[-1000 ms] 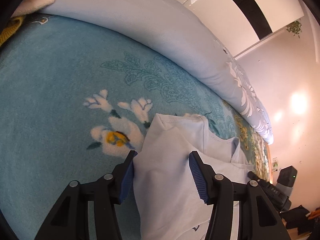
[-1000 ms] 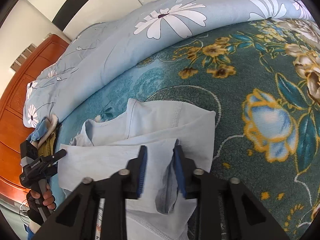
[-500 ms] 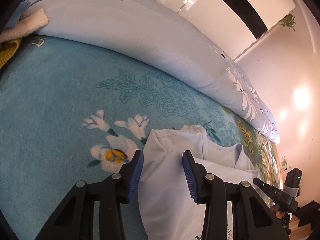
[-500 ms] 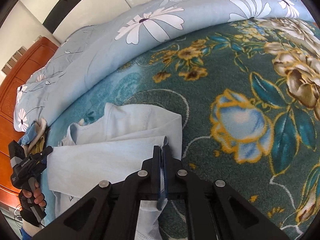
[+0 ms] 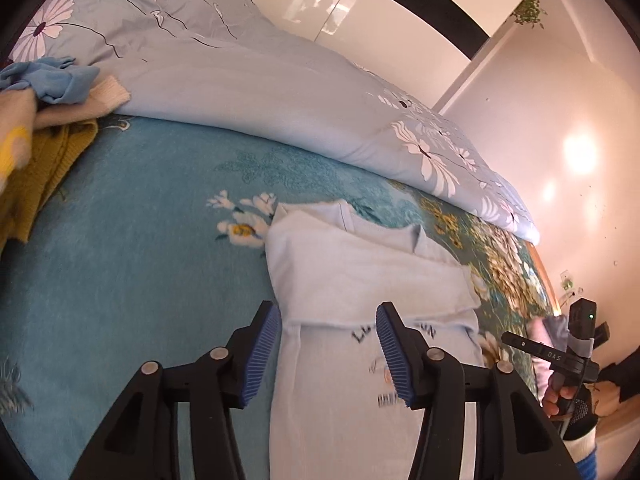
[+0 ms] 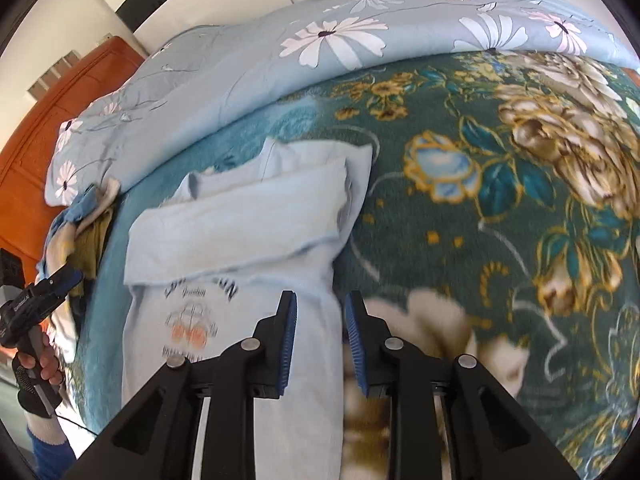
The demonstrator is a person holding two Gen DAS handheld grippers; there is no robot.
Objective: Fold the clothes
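A pale blue T-shirt point(image 5: 360, 280) lies mid-frame on the teal floral blanket point(image 5: 120, 260), its top part folded down over the printed chest. The left gripper point(image 5: 326, 354) and right gripper point(image 6: 318, 340) both hover over it at lower centre, jaws parted and empty

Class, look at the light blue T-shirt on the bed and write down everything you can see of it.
The T-shirt is pale blue, soft cotton by its look, lying flat on the floral blanket. Its upper part is folded down in a band across the chest, above a blurred dark print with an orange car. The collar shows at the far end. The left tongs and right tongs hang open over its side edges; whether they touch it cannot be told.
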